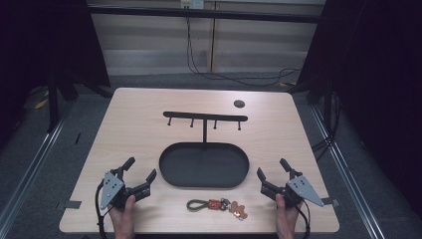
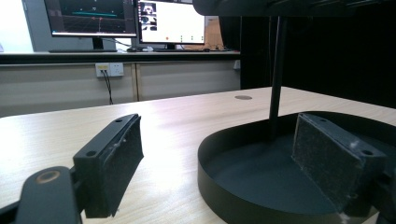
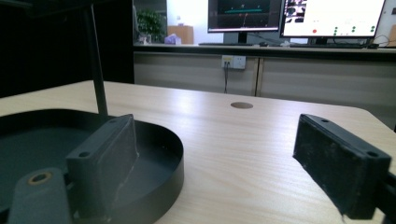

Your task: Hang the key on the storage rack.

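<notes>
Keychain, with a green loop, a red clasp and a small brown figure charm, lies flat on the wooden surface at the lower centre of the high view, just below the black oval tray and between the two hands. From the tray rises a thin post bearing a horizontal hook bar, centre frame. Left tongs, lower left, stand wide apart with nothing between them; one tip lies near the tray's left rim. Right tongs, lower right, are likewise spread wide and hold nothing. Both tongs sit well apart from the keychain. A round dark grommet marks the surface, upper right of centre.
</notes>
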Demonstrator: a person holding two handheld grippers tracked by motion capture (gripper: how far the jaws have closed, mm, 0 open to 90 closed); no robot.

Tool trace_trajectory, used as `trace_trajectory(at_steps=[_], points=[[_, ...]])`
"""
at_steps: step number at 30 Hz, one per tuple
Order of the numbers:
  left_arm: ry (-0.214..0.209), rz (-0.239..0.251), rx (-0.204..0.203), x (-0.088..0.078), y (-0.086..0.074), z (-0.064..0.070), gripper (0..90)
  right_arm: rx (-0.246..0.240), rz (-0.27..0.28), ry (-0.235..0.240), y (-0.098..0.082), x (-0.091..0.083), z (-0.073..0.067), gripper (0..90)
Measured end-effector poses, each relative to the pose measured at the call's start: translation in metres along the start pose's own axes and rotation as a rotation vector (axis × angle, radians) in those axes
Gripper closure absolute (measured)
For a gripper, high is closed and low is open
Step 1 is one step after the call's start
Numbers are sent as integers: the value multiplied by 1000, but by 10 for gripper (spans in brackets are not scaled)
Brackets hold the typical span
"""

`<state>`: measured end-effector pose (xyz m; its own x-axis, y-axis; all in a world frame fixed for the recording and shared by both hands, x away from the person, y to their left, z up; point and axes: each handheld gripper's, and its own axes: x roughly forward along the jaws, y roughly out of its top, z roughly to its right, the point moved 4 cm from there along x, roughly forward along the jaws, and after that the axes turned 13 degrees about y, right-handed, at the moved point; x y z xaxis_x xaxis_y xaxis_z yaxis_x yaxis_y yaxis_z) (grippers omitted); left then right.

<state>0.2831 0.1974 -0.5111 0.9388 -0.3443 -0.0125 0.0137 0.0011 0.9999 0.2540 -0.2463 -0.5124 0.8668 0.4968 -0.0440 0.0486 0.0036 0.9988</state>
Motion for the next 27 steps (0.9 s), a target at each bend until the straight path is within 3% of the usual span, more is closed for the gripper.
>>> trace_trajectory(at_steps=[4, 11, 12, 14, 19, 24, 27], points=[[0, -1, 3, 0, 0, 0, 159, 24, -13, -32, 0, 1, 2, 160], [0, -1, 2, 0, 0, 0, 158, 20, -42, -15, 0, 4, 3, 124], [-1, -1, -1, 0, 0, 0, 158, 19, -55, -2, 0, 5, 2, 124], [-4, -1, -4, 0, 0, 0, 158, -18, -99, -22, -1, 9, -2, 126], [-1, 0, 1, 0, 0, 0, 158, -13, -151, -14, -1, 12, -2, 130], [-3, -1, 2, 0, 0, 0, 158, -1, -224, 64, -1, 15, -8, 190], [-4, 0, -1, 0, 0, 0, 158, 1, -218, 108, 5, 12, -13, 189]])
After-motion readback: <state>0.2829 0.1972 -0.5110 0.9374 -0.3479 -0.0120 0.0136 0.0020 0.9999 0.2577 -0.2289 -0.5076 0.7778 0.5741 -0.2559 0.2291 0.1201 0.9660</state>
